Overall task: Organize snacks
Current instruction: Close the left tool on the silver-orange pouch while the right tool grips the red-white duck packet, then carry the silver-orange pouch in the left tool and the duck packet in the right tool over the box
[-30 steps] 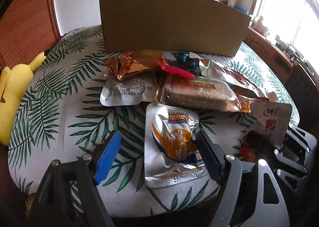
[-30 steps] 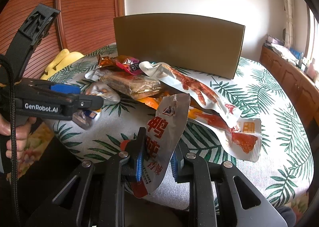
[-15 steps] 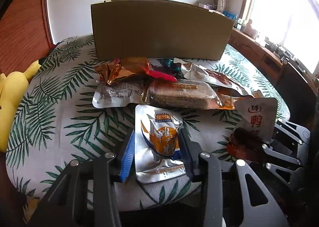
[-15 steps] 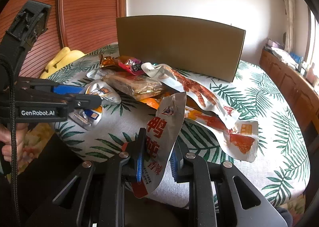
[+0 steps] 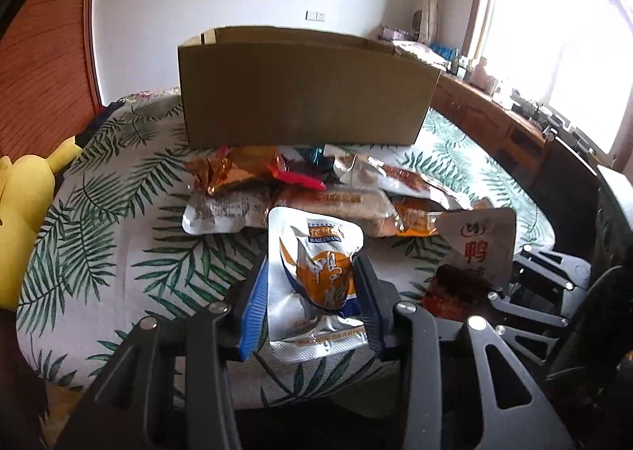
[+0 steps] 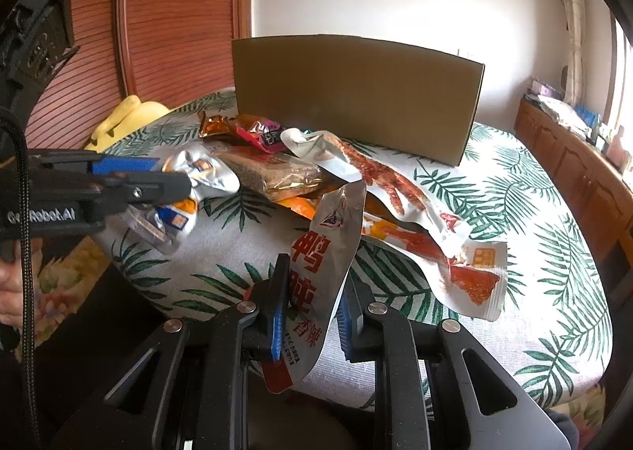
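My left gripper (image 5: 310, 287) is shut on a silver and orange snack pouch (image 5: 314, 276) and holds it lifted above the table's near edge; it also shows in the right wrist view (image 6: 186, 192). My right gripper (image 6: 312, 303) is shut on a silver pouch with red characters (image 6: 324, 264), held upright; that pouch shows in the left wrist view (image 5: 480, 248). An open cardboard box (image 5: 304, 93) stands behind a pile of snack packets (image 5: 300, 192) on the leaf-print tablecloth (image 5: 118, 212).
A long chicken-feet packet (image 6: 395, 188) and an orange packet (image 6: 470, 272) lie at the right of the pile. A yellow plush toy (image 5: 23, 204) sits at the table's left edge. Wooden cabinets (image 5: 514, 133) line the right wall.
My left gripper closed on the silver and orange pouch and lifted it off the table. My right gripper kept hold of its pouch and rose slightly.
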A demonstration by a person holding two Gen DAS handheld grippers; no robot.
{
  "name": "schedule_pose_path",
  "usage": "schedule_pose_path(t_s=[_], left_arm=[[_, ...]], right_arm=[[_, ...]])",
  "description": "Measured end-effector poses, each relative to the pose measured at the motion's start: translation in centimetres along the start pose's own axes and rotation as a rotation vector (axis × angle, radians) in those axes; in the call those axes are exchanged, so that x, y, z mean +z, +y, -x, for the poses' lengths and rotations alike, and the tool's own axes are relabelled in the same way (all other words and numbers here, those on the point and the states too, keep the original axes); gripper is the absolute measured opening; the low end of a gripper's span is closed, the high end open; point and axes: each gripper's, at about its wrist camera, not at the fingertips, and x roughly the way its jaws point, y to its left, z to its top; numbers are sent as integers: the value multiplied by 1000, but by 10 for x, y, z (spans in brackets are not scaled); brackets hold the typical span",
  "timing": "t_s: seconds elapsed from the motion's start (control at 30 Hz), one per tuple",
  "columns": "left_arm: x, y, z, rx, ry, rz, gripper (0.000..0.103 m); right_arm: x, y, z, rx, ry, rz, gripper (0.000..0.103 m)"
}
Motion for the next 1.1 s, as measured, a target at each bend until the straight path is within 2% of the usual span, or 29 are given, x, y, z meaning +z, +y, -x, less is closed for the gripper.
schedule_pose_path(t_s=[0.3, 0.57, 0.8, 1.1], left_arm=[[14, -9, 18, -17, -56, -17, 41], [36, -11, 15, -40, -95, -31, 41], [70, -8, 1, -52, -133, -27, 41], [134, 12, -9, -40, -201, -35, 41]], right_arm=[[10, -1, 17, 2, -44, 9, 19], [30, -11, 29, 5, -90, 29, 19], [61, -37, 29, 6, -121, 24, 19], [117, -63, 17, 7, -186, 22, 19]])
